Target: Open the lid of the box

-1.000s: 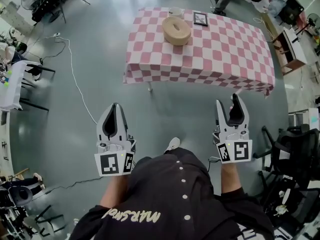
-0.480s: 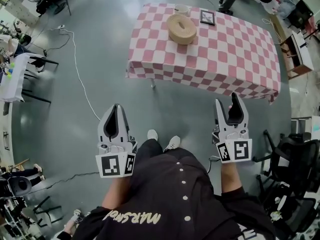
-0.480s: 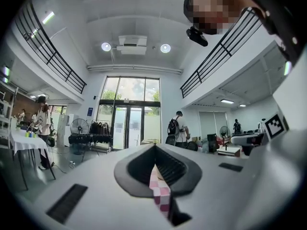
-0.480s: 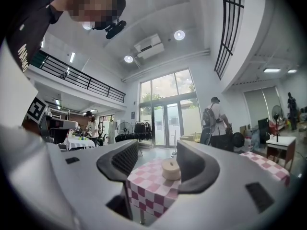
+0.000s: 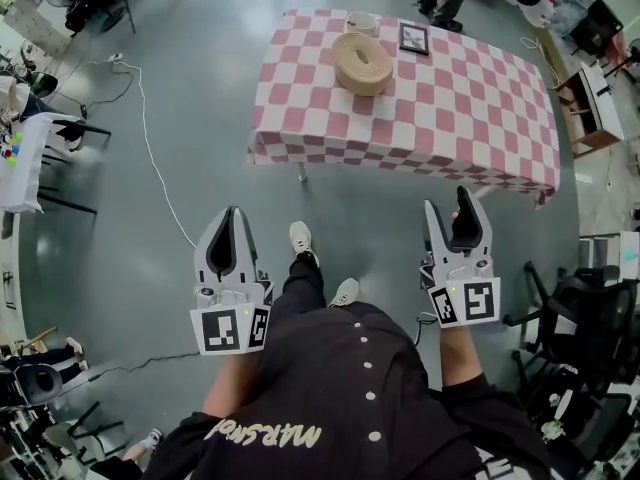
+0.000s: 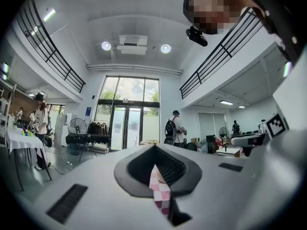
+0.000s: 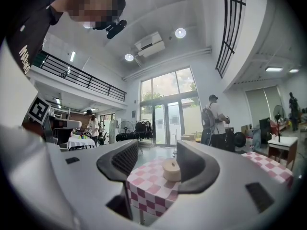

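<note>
I stand well short of the table (image 5: pixel 480 118), arms level for the approach. My left hand-held gripper (image 5: pixel 232 214) is clenched on nothing, and my right hand-held gripper (image 5: pixel 451 202) is released, jaws apart. The round tan box (image 5: pixel 363 63) sits near the table's far left corner. The seam of its lid (image 5: pixel 362 52) is too small to make out.

A pink-checked table (image 5: pixel 440 118) bears a framed picture (image 5: pixel 413 38) and a white cup (image 5: pixel 361 22); a cable (image 5: pixel 150 158) trails over the floor (image 5: pixel 200 88).
</note>
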Demonstrator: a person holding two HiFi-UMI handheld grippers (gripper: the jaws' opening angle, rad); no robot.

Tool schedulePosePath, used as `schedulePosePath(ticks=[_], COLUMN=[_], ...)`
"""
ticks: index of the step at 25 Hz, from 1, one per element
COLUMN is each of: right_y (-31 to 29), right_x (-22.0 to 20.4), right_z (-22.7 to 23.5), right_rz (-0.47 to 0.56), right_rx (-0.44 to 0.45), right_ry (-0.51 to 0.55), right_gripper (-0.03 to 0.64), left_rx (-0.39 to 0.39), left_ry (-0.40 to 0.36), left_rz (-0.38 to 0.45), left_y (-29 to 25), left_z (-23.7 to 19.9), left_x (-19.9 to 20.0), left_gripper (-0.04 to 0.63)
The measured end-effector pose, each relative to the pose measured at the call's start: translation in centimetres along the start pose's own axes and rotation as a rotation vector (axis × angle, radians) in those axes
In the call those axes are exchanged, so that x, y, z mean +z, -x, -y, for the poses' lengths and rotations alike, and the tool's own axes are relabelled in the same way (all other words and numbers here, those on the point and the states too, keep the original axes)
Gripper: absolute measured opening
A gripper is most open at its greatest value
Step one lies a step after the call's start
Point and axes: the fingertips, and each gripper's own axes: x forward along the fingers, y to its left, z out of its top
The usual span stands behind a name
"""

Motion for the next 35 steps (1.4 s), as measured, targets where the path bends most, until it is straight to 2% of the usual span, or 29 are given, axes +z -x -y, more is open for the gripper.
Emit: schedulePosePath(ticks=[9,23,35], right_y=[-5.6,-14.9,-23.7], right_x=[1.7,1.9,2.2], right_z=[1.2,2.3,1.1], right_rz=[0.038,0.024,0.025], right_rx=[-0.04,-0.074,-0.094], right_ry=[0.016,0.039,0.045], right_gripper=[0.233,0.233,0.235], left_rx=[-0.041,-0.072,-0.106], left_ry=[-0.006,0.026,0.034], left_rz=[0.049,0.039,0.052], left_y=[-6.4,-15.8,-23.2], left_z=[-2.2,-6.5,-11.8], left_x=[1.5,1.1,1.5], left_gripper=[0.008,0.008,0.006])
